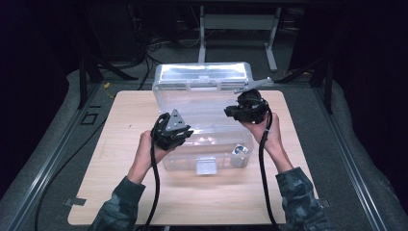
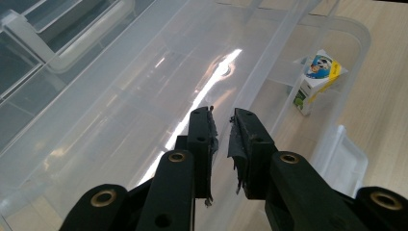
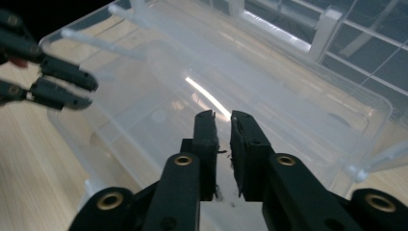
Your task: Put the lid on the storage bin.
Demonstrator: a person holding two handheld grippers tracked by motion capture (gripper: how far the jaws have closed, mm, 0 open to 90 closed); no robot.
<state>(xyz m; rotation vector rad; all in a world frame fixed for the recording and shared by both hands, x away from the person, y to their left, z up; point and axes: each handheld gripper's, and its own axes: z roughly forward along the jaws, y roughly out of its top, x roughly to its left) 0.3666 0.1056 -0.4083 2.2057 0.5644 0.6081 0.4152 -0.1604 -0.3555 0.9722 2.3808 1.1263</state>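
A clear plastic box point(image 1: 204, 139) stands open on the middle of a light wooden table point(image 1: 120, 183), its lid point(image 1: 202, 74) swung up at the far side and catching bright light; the person's two hands come in from the near edge, each in a camouflage sleeve point(image 1: 298, 197), and each holds a black gripper over the box; the left gripper point(image 1: 185, 131) hangs above the near left part of the box, its grey three-cornered plate point(image 1: 175, 118) on top, and its cable point(image 1: 155, 192) runs back toward the person; the right gripper point(image 1: 228, 111) is above the right part of the box, nearer the lid; in the left gripper view the left gripper point(image 2: 222, 126) points down into the box, its jaws close together with a narrow gap between them and nothing held; in the right gripper view the right gripper point(image 3: 222, 126) likewise aims into the box with only a slim gap between its jaws and nothing between them, and the tips of the other gripper show at the upper left, over the far rim; a small carton point(image 2: 315, 79) with a blue, white and yellow print lies on the floor of the box in its near right corner, well apart from both pairs of jaws; a white latch point(image 1: 206, 167) sits on the near wall of the box.
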